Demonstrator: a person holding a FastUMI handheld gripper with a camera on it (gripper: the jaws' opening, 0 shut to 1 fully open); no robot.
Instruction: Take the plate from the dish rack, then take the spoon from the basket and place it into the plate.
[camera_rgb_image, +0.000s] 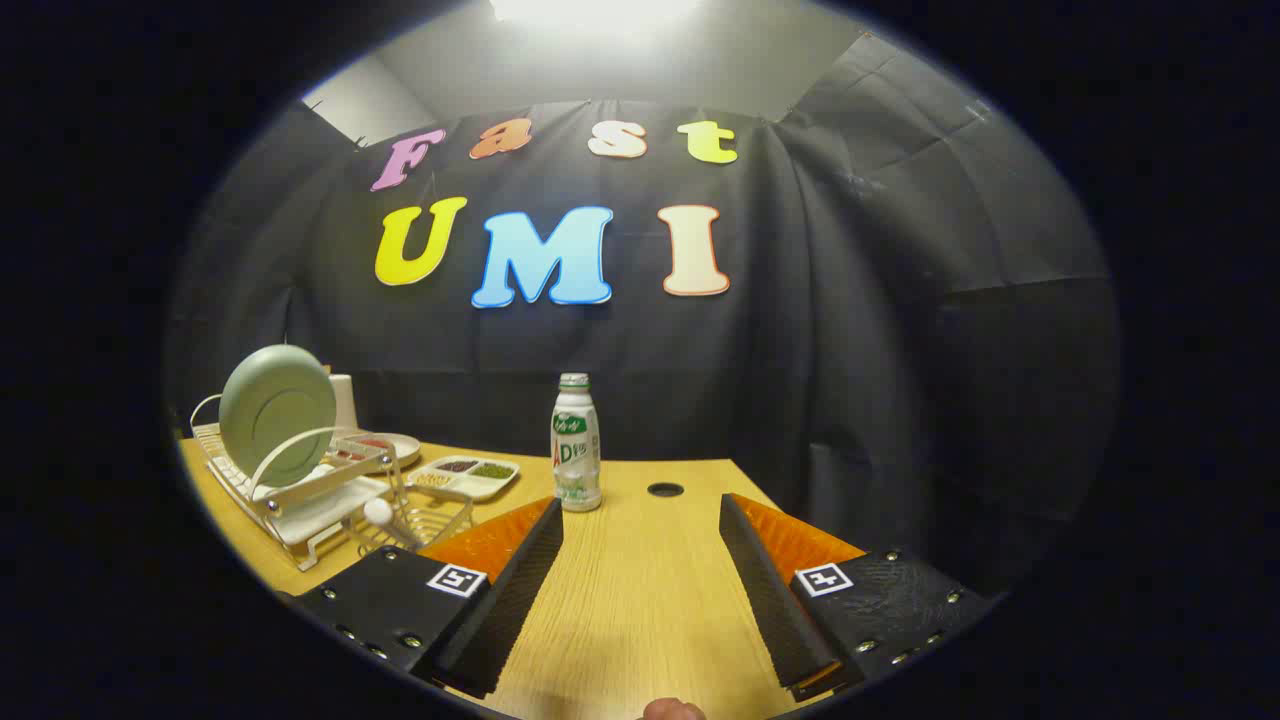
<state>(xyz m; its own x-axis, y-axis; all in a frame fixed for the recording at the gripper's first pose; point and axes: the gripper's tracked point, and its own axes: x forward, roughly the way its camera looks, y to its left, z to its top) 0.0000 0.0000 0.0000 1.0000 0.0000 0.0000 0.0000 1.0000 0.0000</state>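
A pale green plate (277, 412) stands upright on edge in a white dish rack (300, 500), far to the left of my fingers. In front of the rack sits a wire basket (425, 520) with a white spoon (380, 512) in it, its round bowl showing just beyond my left finger. My gripper (640, 512) is open above the wooden table (640, 590), its two black-and-orange fingers wide apart with nothing between them.
A white drink bottle (576, 445) stands just ahead of my left fingertip. A white divided dish (465, 477) with food and another small dish (385, 447) lie behind the basket. A round cable hole (665, 490) is near the table's far edge.
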